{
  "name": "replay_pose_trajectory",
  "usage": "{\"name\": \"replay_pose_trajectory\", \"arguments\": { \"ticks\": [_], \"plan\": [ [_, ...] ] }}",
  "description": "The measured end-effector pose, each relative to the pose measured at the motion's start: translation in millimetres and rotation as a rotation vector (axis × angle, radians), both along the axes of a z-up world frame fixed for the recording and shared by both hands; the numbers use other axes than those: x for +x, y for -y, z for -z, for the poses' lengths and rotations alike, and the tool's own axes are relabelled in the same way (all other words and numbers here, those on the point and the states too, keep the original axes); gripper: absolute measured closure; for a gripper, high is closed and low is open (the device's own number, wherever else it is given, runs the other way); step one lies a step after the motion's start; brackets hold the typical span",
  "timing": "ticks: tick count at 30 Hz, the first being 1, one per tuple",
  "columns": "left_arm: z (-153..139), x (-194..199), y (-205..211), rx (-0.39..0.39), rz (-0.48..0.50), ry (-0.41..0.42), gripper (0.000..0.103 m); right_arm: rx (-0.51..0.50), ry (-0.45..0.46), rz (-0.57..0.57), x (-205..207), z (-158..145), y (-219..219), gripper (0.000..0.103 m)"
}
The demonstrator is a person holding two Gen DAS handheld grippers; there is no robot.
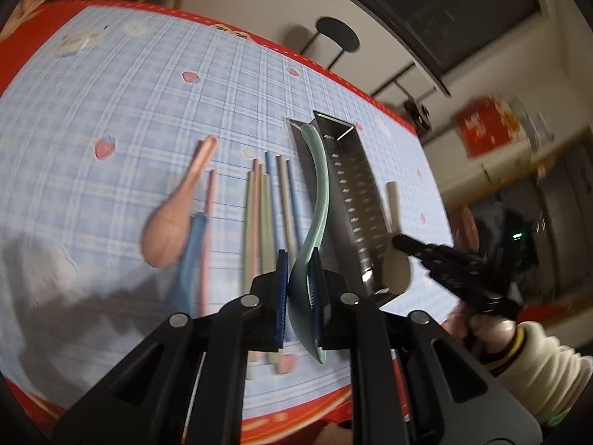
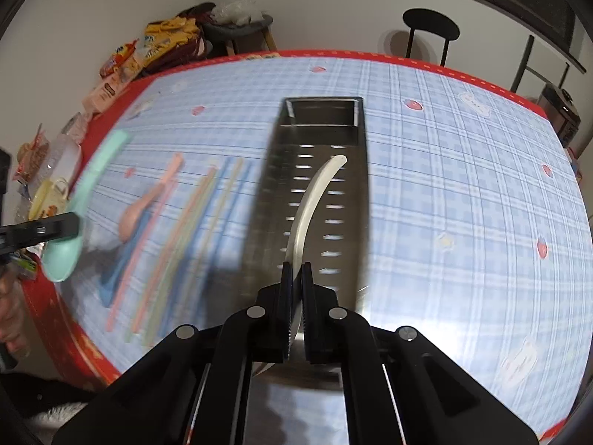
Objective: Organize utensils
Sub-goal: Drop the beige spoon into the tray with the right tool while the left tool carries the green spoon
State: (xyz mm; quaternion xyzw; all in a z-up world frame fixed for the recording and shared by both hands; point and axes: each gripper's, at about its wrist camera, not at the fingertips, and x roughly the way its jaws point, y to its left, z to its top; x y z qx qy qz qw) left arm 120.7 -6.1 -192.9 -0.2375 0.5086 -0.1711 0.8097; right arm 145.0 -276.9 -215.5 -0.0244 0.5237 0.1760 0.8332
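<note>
a home dining room: checked tablecloth (image 2: 444, 185), snack packets (image 2: 163, 42), stool (image 2: 430, 24)

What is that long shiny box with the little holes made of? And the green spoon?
The long perforated silver box looks like metal, probably stainless steel: shiny, grey, with punched slots. The mint green spoon, held in the left gripper, looks like matte plastic or silicone: a soft, even colour without glints. Which one, I cannot tell.

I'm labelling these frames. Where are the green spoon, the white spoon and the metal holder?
green spoon (image 1: 321, 170): left wrist view, on its handle.
white spoon (image 2: 315, 194): right wrist view, mid-handle.
metal holder (image 2: 276, 200): right wrist view, on its left wall.
</note>
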Motion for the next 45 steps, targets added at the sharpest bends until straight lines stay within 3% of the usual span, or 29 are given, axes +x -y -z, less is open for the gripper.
{"name": "replay_pose_trajectory", "arguments": {
  "ticks": [6, 14, 23, 35, 37, 41, 44, 45],
  "plan": [
    [1, -8, 37, 0.004, -0.082, -0.013, 0.088, 0.017, -0.04, -0.114, 16, 20, -2, 0.098],
    [2, -16, 51, 0.02, -0.151, -0.035, 0.088, 0.057, -0.085, -0.2, 19, 39, -19, 0.098],
    [9, -21, 61, 0.0, -0.187, -0.058, 0.088, 0.092, -0.138, -0.203, 20, 53, -22, 0.098],
    [9, -15, 76, 0.013, -0.159, -0.063, 0.088, 0.025, -0.102, -0.199, 15, 52, -13, 0.097],
    [10, -15, 78, 0.012, -0.152, -0.066, 0.088, 0.0, -0.086, -0.197, 14, 51, -13, 0.094],
    [12, -13, 80, 0.005, -0.147, -0.073, 0.088, -0.006, -0.049, -0.189, 11, 40, -8, 0.078],
    [14, -11, 84, -0.008, -0.14, -0.081, 0.088, 0.026, 0.005, -0.174, 4, 22, 1, 0.049],
    [15, -9, 87, -0.011, -0.134, -0.085, 0.088, 0.046, 0.026, -0.171, 2, 16, 6, 0.046]
  ]
}}
